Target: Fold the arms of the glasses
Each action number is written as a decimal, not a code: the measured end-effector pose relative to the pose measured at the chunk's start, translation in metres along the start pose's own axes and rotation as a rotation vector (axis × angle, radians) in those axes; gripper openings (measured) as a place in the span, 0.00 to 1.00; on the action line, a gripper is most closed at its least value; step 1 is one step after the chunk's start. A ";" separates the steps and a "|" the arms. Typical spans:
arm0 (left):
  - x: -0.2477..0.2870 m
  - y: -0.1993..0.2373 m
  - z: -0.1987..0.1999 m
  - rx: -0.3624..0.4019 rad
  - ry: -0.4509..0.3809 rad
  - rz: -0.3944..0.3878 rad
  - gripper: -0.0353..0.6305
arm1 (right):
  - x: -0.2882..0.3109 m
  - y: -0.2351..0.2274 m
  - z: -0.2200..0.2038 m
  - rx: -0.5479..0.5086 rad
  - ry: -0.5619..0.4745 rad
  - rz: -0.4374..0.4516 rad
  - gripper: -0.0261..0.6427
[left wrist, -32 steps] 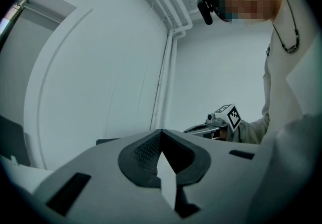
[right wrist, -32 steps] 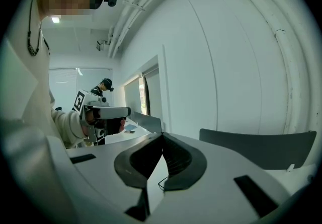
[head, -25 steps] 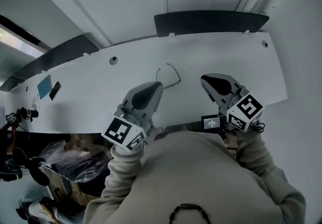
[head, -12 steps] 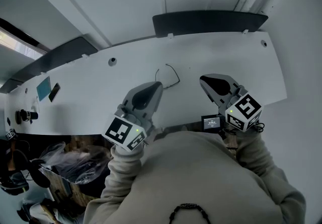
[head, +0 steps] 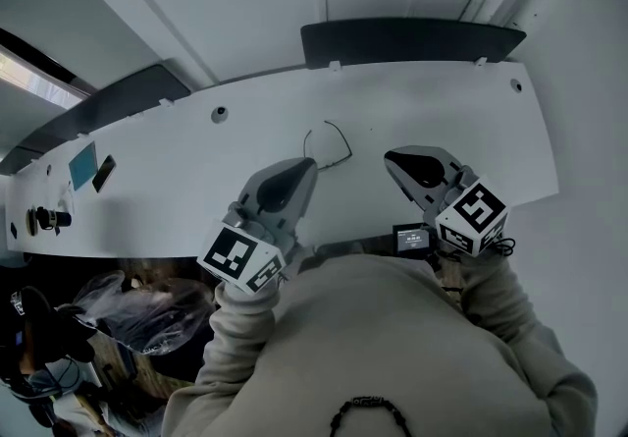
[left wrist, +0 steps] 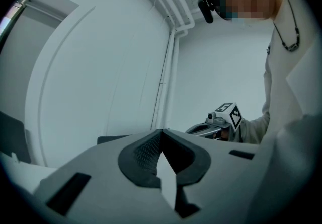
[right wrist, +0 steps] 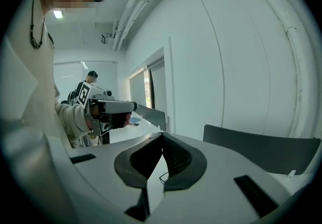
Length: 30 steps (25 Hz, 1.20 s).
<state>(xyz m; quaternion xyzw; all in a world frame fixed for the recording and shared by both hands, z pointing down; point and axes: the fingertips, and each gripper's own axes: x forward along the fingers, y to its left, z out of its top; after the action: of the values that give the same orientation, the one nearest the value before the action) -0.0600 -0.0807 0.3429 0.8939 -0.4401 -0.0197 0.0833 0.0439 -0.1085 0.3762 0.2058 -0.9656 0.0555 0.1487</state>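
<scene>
Thin wire-framed glasses (head: pixel 327 144) lie on the white table (head: pixel 186 180) with their arms spread open, between and just beyond my two grippers. My left gripper (head: pixel 311 164) hovers just near-left of them, jaws shut and empty (left wrist: pixel 162 131). My right gripper (head: pixel 390 155) is to their right, also shut with nothing held (right wrist: pixel 162 135). A bit of the wire frame (right wrist: pixel 162 177) shows through the gap below its closed tips. Each gripper sees the other: the right gripper (left wrist: pixel 222 119) and the left gripper (right wrist: pixel 107 107).
Dark chair backs stand at the table's far edge (head: pixel 412 40) and far left (head: pixel 128 101). A small screen device (head: pixel 413 239) sits at the near edge. A blue card (head: pixel 82 167) and a dark phone (head: pixel 105 173) lie at the left. A plastic bag (head: pixel 147 307) is below.
</scene>
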 end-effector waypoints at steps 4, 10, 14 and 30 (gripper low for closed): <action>-0.003 0.002 -0.006 -0.017 0.005 0.011 0.05 | 0.006 0.002 -0.005 -0.012 0.025 0.019 0.07; -0.015 0.011 -0.017 -0.053 0.007 0.043 0.05 | 0.024 0.008 -0.019 -0.045 0.093 0.064 0.07; -0.025 0.018 -0.027 -0.077 0.007 0.079 0.05 | 0.041 0.008 -0.041 -0.099 0.169 0.096 0.07; -0.102 0.051 -0.063 -0.211 0.031 0.324 0.05 | 0.134 0.010 -0.166 -0.526 0.587 0.311 0.16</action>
<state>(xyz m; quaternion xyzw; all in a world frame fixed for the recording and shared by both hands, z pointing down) -0.1553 -0.0224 0.4094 0.7979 -0.5723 -0.0384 0.1852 -0.0329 -0.1229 0.5751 -0.0118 -0.8831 -0.1148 0.4548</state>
